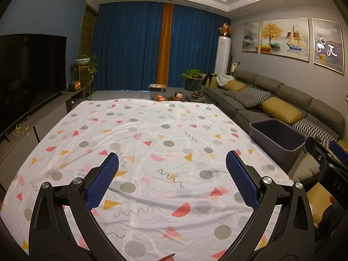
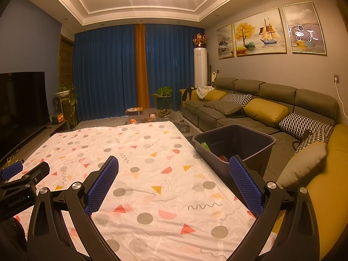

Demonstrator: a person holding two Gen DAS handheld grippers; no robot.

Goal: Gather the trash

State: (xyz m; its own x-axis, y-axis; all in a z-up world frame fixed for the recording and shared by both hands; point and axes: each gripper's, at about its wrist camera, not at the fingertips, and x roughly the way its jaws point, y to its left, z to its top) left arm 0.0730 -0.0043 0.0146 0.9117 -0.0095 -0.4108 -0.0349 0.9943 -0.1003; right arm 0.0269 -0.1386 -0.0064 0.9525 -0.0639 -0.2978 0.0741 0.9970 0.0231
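Room was plentiful: I saw the patterned cloth [image 2: 152, 174] bare from its near edge to its far hem. One dark bin [image 2: 236, 142] stood just off the cloth's right edge at two o'clock, beside the sofa [image 2: 271, 100]. Two scraps lay inside it, one green [image 2: 204, 146], one red [image 2: 223, 158]. My left gripper [image 1: 172, 164] and right gripper [image 2: 174, 167] both hung with jaws spread, pinching nothing.

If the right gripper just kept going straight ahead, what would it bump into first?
Probably the patterned tablecloth: the right gripper, open and empty, points slightly down over it. The dark bin sits off to its right, likely missed, though depth is unclear.
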